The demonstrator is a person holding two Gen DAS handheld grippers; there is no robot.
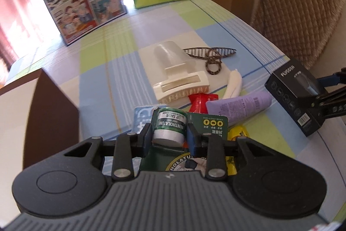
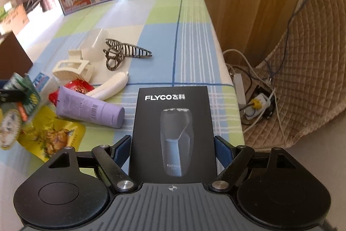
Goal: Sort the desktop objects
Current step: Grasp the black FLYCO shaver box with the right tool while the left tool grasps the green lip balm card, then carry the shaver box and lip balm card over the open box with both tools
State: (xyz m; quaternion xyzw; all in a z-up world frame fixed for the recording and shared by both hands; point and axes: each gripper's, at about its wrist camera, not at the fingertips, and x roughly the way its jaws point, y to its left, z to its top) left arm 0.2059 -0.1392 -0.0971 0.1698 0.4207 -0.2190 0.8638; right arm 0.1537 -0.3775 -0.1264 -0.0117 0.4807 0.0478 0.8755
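Green Mentholatum lip salve pack (image 1: 170,130) sits clamped between the left gripper (image 1: 168,135) jaws; the right gripper (image 2: 173,144) jaws grip a black Flyco shaver box (image 2: 173,133). Beyond both, on the checked bench (image 2: 194,36): purple tube (image 2: 90,109), cream hair claw (image 1: 183,86).

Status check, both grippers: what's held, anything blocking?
Left gripper shut on lip salve pack. Right gripper shut on shaver box. Purple tube and snack packets nearby, nothing blocking.
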